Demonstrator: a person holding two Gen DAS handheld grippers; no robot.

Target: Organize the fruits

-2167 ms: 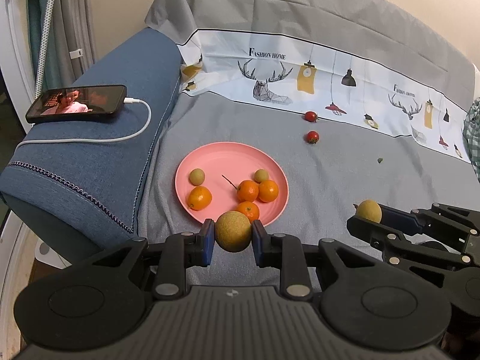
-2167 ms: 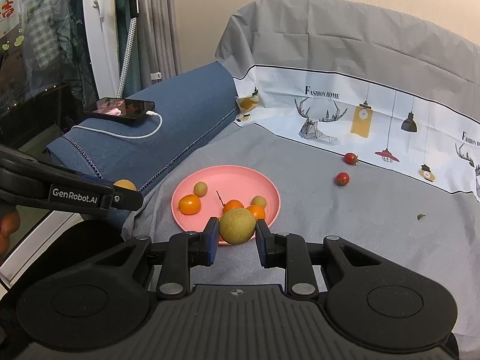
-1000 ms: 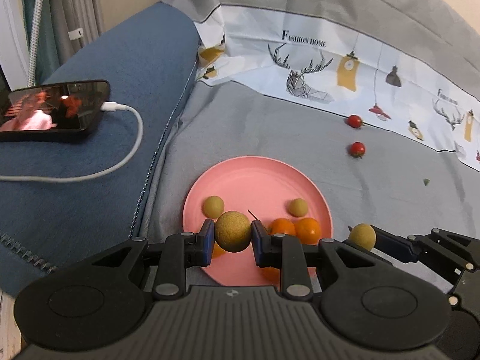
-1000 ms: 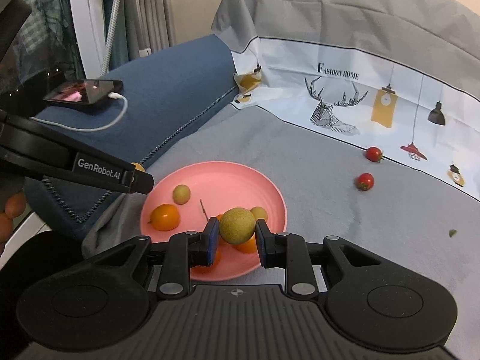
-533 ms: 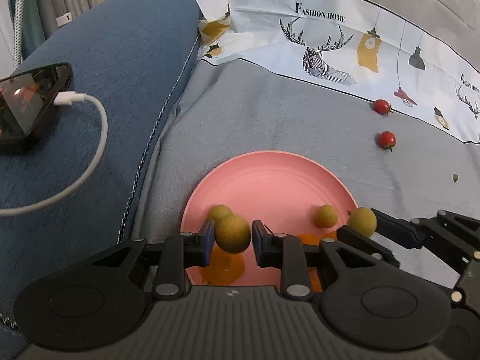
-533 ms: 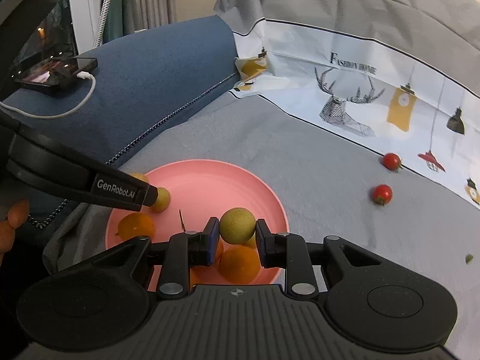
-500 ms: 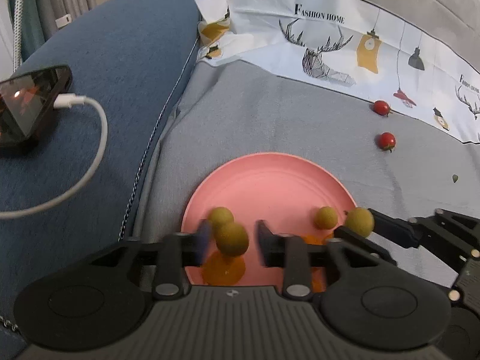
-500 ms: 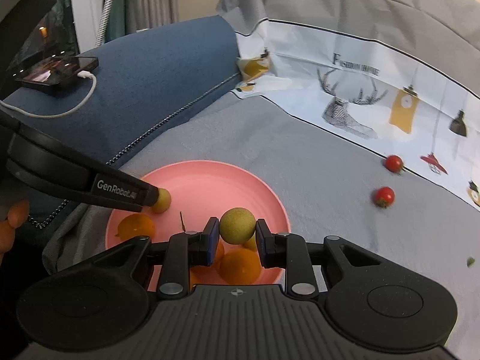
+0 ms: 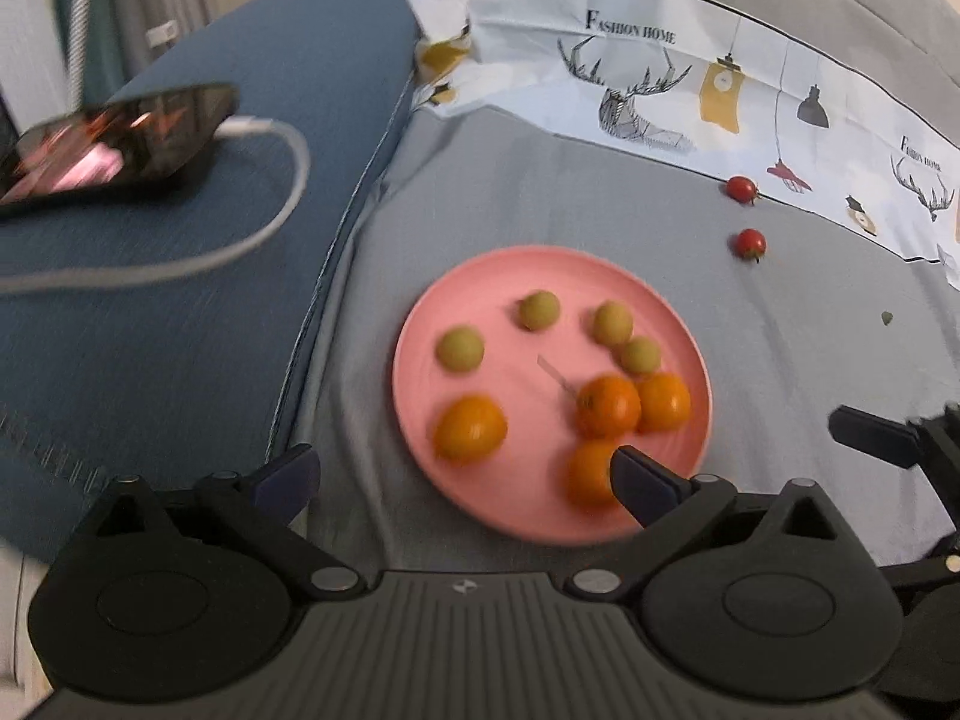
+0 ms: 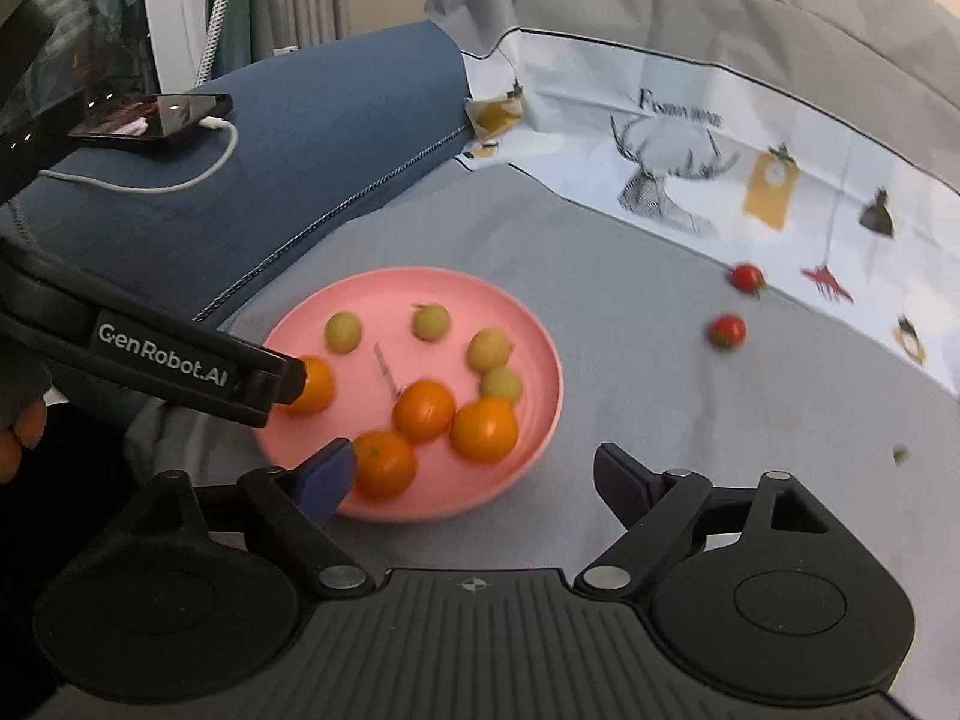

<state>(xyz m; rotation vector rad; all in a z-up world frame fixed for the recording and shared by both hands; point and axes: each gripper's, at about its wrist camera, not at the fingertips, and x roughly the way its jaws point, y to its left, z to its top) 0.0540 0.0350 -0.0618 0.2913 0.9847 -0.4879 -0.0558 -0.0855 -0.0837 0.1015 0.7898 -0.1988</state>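
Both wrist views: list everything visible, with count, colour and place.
plate: one, pink, on the grey cover.
oranges: four, orange, on the plate's near half.
small round fruits: four, yellow-green, on the plate's far half.
cherry tomatoes: two, red, on the cover beyond the plate.
phone: one, black, screen lit, on the blue armrest.
cable: one, white, plugged into the phone.
left claw: black, open, empty.
right claw: black, open, empty.

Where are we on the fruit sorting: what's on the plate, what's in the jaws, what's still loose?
Done: the pink plate holds four oranges and four small green fruits. In hand: nothing; the left gripper and right gripper both have jaws spread wide and empty. Left: two cherry tomatoes lie on the grey cloth beyond the plate.
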